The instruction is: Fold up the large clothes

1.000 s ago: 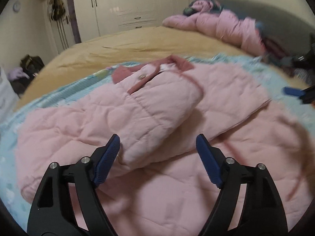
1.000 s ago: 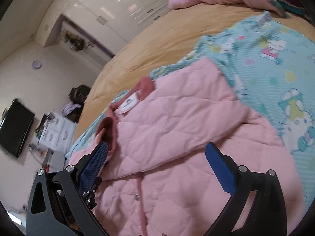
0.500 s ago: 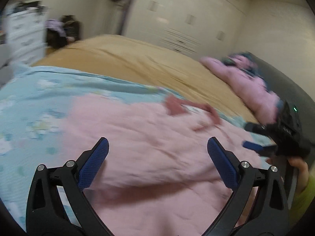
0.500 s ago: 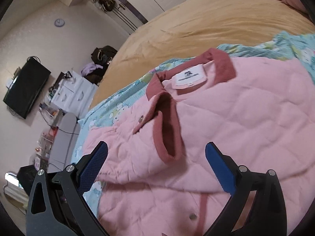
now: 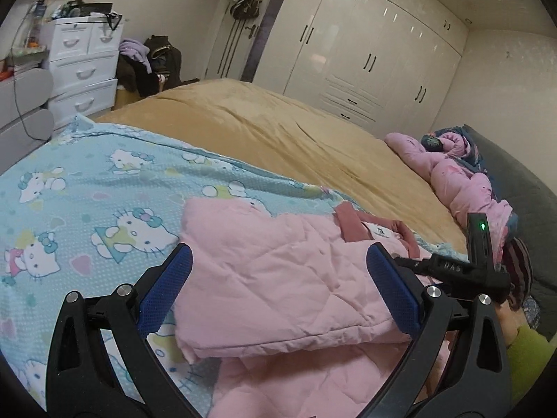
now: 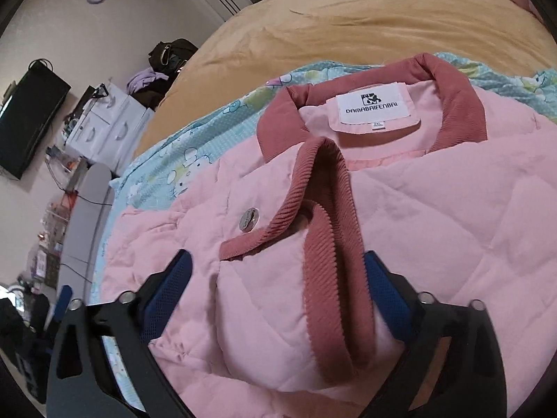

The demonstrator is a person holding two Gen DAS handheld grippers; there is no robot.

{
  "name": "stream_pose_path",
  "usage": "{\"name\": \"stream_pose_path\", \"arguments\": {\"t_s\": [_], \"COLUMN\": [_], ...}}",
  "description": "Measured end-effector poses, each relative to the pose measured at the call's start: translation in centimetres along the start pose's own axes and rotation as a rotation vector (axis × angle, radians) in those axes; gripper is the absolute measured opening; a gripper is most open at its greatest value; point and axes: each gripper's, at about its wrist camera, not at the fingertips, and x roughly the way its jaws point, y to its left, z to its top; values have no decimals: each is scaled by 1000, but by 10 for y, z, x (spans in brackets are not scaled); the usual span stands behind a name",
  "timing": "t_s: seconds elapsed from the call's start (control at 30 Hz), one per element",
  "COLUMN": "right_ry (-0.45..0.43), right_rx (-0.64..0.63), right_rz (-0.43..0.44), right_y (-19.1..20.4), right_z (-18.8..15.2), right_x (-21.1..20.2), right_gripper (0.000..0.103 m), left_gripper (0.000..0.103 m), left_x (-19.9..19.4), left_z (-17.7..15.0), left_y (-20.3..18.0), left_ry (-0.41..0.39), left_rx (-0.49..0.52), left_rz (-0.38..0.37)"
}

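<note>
A pink quilted jacket (image 5: 278, 278) with a dark pink ribbed collar (image 6: 459, 104) lies on a blue Hello Kitty sheet (image 5: 87, 209), its sleeves folded across its front. My left gripper (image 5: 278, 289) is open and empty, just above the folded sleeve's left edge. My right gripper (image 6: 278, 296) is open and empty, straddling the sleeve's ribbed cuff (image 6: 330, 261) near a metal snap (image 6: 249, 219). The white neck label (image 6: 376, 108) shows. The right gripper's body also shows in the left wrist view (image 5: 463, 268).
The sheet lies on a bed with a tan blanket (image 5: 278, 129). A pile of pink bedding (image 5: 459, 177) sits at the far right by a grey headboard. White drawers (image 5: 80, 66) and a wardrobe (image 5: 365, 45) stand beyond the bed.
Both grippers have swung left across the jacket, staying open. The right one has closed in on the collar and the folded sleeve's cuff; the left now faces the jacket's left edge.
</note>
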Motion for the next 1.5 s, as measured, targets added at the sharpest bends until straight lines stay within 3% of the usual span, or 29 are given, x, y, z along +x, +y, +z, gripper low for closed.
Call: {"name": "stream_pose_path", "arguments": {"t_s": [0.03,0.1,0.2,0.27,0.53,0.87,1.27,1.5], "right_ry": [-6,-13,-55,-86,-215,-409,-510,-526], "right_rx": [-11,-37,-116,-171,-302,-413,-339,-285], "right_rz": [-8,-19,-42,-41,-17,-64,-169,-176], "right_y": [2,6,18,30,75,104,42,9], "right_z": [-1,-5,-10,-12,-5,19,27,16], "right_x": [1,2,-1,-6,-46,-133,-182,-195], "right_gripper": [76,47,20,14,11,8,8,8], "left_gripper": [94,94,94,94,94,94,94,94], "left_x": [0,-2,-9,-12,-13,-10,4,21], "left_z": [2,5,9,12,17,21,18,10], "left_y": [4,13,24,29,44,26,8,18], "left_ry": [3,7,-11,-20,-16,-39,-12,36], "left_rx": [-16,-49,-94,-110,-153,-83,-26,-83], "left_rz": [-9,-36,-56,-60,-49,-51,-43,-12]}}
